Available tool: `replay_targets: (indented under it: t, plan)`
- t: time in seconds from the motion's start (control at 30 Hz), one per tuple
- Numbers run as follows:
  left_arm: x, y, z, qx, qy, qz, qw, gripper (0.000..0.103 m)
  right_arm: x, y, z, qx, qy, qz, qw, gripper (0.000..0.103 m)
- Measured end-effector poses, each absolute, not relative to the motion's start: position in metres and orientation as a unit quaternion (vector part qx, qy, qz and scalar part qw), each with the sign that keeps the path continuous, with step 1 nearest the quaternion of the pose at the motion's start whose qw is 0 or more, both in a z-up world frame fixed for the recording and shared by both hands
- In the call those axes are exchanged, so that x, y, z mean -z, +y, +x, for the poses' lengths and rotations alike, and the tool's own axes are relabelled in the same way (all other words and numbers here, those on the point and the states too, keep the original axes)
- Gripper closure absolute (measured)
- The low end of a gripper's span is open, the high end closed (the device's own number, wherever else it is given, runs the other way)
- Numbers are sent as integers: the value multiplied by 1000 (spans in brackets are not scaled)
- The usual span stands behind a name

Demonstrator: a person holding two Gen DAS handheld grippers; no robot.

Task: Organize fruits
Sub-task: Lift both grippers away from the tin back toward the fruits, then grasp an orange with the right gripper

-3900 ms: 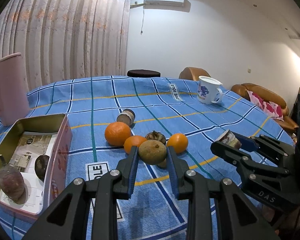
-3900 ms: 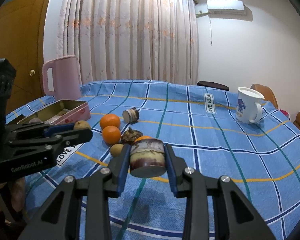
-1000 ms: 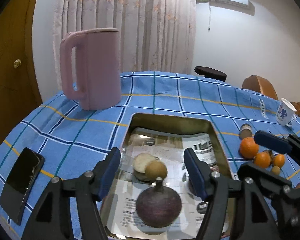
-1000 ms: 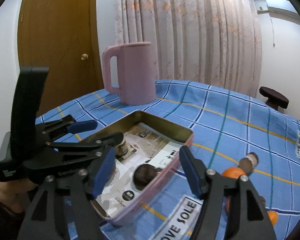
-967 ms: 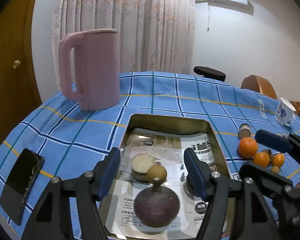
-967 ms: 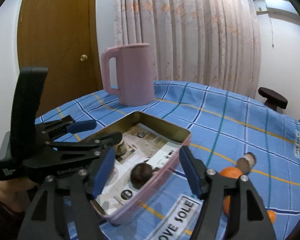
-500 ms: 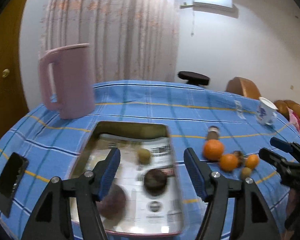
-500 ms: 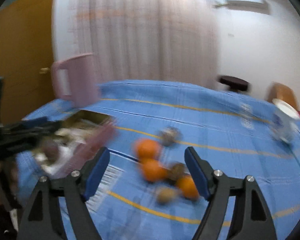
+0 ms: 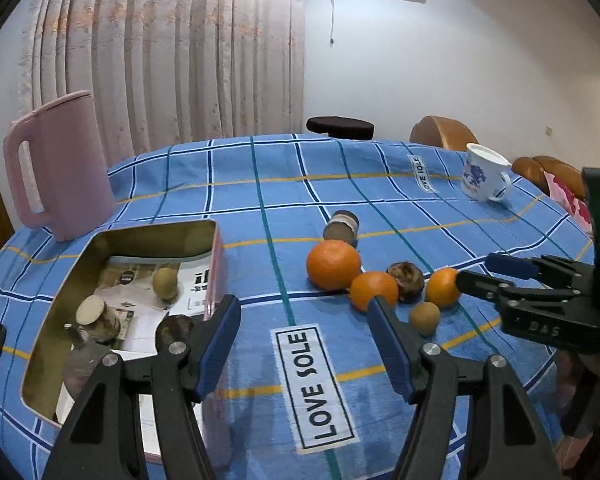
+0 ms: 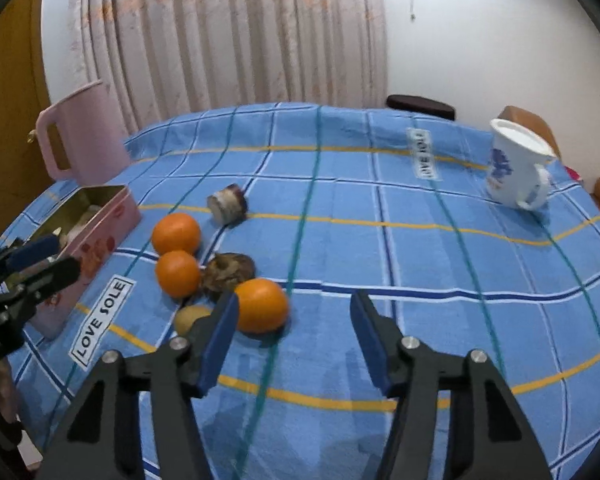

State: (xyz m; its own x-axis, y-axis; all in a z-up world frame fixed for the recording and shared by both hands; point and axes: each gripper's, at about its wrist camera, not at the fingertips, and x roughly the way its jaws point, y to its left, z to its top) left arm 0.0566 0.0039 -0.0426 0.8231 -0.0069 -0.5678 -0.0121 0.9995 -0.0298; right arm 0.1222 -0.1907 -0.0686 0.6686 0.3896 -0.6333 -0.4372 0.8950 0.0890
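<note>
Three oranges (image 9: pixel 333 264) bright, clustered beside kiwi (image 9: pixel 424 318). My left gripper (image 9: pixel 303 320) and right gripper (image 10: pixel 292 326) hover above cloth, both spread wide, empty.

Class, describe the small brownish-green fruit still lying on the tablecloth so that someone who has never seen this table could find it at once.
Start at the pink tin on the blue checked tablecloth, then move to the cluster of three oranges beside it. At the near edge of that cluster lies the small brownish-green fruit. It is the smallest piece there, dull and oval, unlike the bright oranges and the dark wrinkled fruit behind it.
</note>
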Motion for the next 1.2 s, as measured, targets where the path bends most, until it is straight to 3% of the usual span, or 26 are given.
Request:
replay_targets:
  t: [0.27, 0.3, 0.33, 0.87, 0.93, 1.17, 1.2]
  plan:
    - [47, -6, 62, 12, 306, -15, 952, 36, 87, -181, 148, -270, 399, -3, 876, 51]
    - [48, -8, 63, 13, 306, -15, 952, 36, 88, -182, 150, -274, 400, 5, 875, 53]
    - [49, -9, 63, 15, 307, -15, 952, 36, 87, -182, 149, -281, 398, 7, 873, 61]
    - [62, -68, 89, 89, 344, 3, 935, 36, 65, -219, 126, -176, 332, -12, 927, 62]
    - [63, -72, 92, 93, 352, 5, 931, 56, 65, -218, 125, -176, 327, -15, 928, 62]
    - [72, -82, 107, 107, 387, -3, 916, 60, 65, -219, 123, -182, 324, -8, 928, 62]
    - [72, -83, 108, 105, 385, 0, 917, 66, 65, -219, 123, -183, 323, -8, 928, 62]
